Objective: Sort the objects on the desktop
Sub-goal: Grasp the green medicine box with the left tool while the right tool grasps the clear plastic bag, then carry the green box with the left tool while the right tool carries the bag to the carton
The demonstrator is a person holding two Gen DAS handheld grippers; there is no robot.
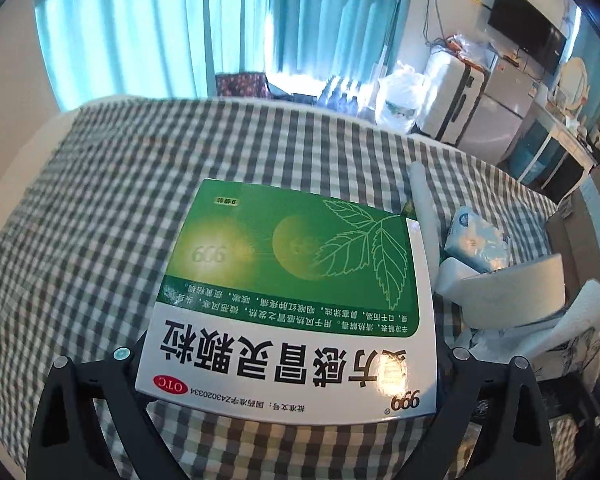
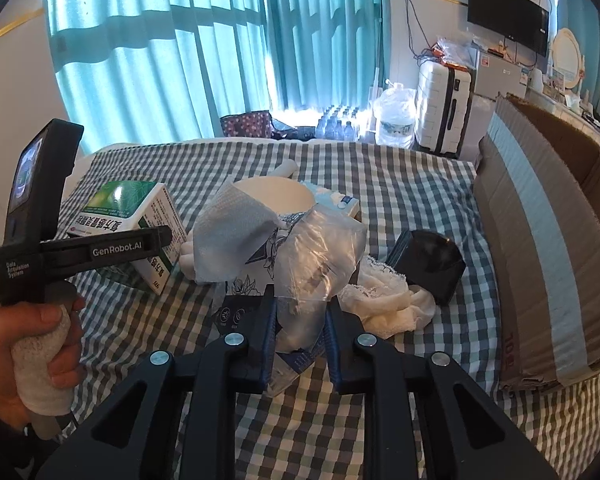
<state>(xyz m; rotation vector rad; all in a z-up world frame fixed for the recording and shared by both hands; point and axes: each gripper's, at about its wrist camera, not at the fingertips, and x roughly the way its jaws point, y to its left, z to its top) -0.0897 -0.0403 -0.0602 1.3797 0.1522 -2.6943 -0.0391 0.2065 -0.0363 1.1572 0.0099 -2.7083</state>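
Note:
A green and white medicine box (image 1: 292, 280) fills the space between the fingers of my left gripper (image 1: 294, 344), and both fingers press its sides. In the right wrist view the same box (image 2: 120, 208) sits tilted over the checked bed, with the left gripper (image 2: 148, 240) clamped across it and a hand (image 2: 32, 340) on the handle. My right gripper (image 2: 300, 316) is shut on a crumpled clear plastic bag (image 2: 316, 256), its blue pads squeezing the lower part. The bag rises out of a heap of objects in the middle of the bed.
The heap holds a white foam sheet (image 2: 228, 232), a white bowl (image 2: 276, 192), a tissue pack (image 2: 342, 202), a black wallet (image 2: 428, 260), white lace cloth (image 2: 384, 304) and a black card (image 2: 236, 312). An open cardboard box (image 2: 540, 240) stands at the right. The checked bedspread (image 1: 100, 200) lies beyond the medicine box.

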